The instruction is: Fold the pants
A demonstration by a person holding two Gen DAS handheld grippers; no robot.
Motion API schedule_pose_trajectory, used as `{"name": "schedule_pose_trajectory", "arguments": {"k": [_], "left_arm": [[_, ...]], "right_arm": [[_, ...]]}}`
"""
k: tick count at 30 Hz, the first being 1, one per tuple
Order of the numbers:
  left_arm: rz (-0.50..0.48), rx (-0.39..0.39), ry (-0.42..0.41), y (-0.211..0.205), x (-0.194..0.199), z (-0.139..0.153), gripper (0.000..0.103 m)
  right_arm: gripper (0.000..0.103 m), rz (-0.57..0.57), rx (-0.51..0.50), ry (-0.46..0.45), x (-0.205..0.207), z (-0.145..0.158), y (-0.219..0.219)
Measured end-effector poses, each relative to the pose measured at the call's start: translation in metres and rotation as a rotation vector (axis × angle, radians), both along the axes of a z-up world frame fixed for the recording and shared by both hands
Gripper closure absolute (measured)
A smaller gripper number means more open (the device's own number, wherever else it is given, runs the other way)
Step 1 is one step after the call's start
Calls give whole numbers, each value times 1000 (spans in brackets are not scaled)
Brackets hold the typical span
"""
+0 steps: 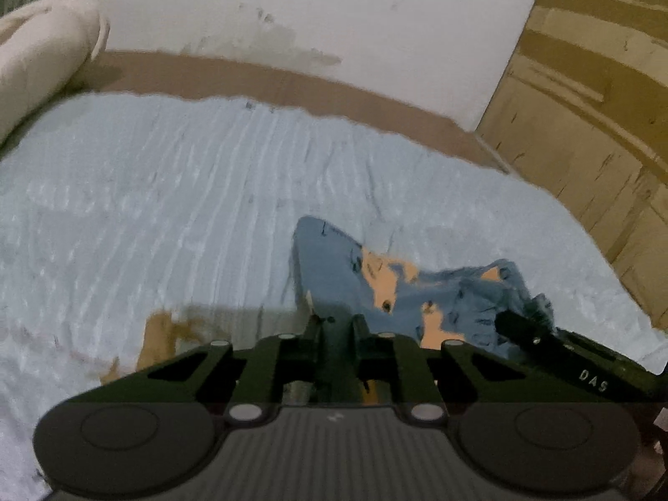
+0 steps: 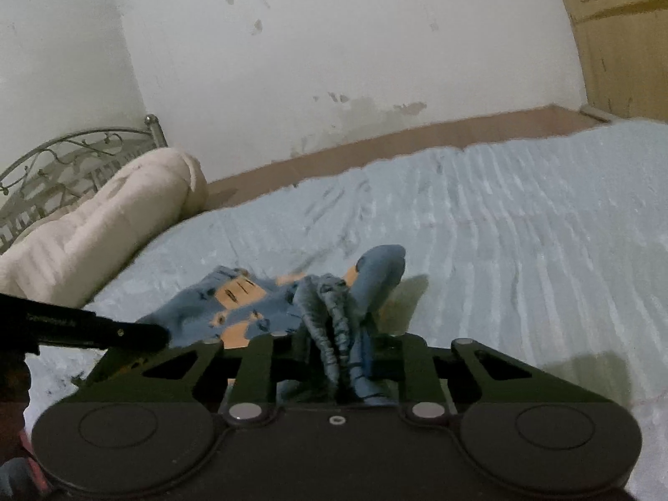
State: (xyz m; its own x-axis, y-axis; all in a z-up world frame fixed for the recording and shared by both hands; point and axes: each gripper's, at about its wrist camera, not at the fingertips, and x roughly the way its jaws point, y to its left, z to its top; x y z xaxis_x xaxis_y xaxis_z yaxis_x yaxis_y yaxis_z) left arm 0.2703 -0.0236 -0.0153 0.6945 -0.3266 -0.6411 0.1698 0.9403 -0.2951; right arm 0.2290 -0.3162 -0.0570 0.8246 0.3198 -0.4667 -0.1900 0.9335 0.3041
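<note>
Pale blue bedspread (image 1: 167, 192) under me carries the bunched pants (image 1: 401, 288), both my left tool (image 1: 337, 321) and right tool (image 2: 340, 346) clamped on cloth, so uneven pulling could twist the fold.

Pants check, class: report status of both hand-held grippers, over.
Left hand-held gripper shut on pants. Right hand-held gripper shut on bunched waistband. Pants crumpled, unfolded, on bed. Nothing obstructing.
</note>
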Motion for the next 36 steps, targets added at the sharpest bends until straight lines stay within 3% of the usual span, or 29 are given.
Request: {"name": "schedule_pose_trajectory", "arguments": {"k": [5, 9, 17, 24, 26, 28, 30, 33, 36], "left_arm": [[71, 47, -125, 4, 8, 25, 88], [157, 63, -175, 9, 18, 27, 88], [210, 89, -111, 9, 39, 2, 88], [217, 99, -89, 13, 41, -3, 85], [226, 110, -93, 13, 40, -1, 78], [222, 105, -96, 13, 37, 1, 63], [221, 104, -100, 14, 34, 5, 57], [221, 111, -114, 15, 26, 12, 44], [222, 120, -141, 16, 11, 24, 30]], "right_arm": [[82, 9, 21, -63, 11, 21, 13], [82, 6, 27, -92, 35, 29, 30], [82, 10, -49, -14, 80, 18, 62], [81, 2, -50, 26, 84, 13, 61], [74, 0, -59, 33, 83, 14, 63], [69, -11, -75, 32, 81, 16, 65], [66, -19, -80, 24, 78, 18, 63], [54, -25, -87, 0, 69, 25, 62], [34, -29, -100, -41, 55, 36, 61]]}}
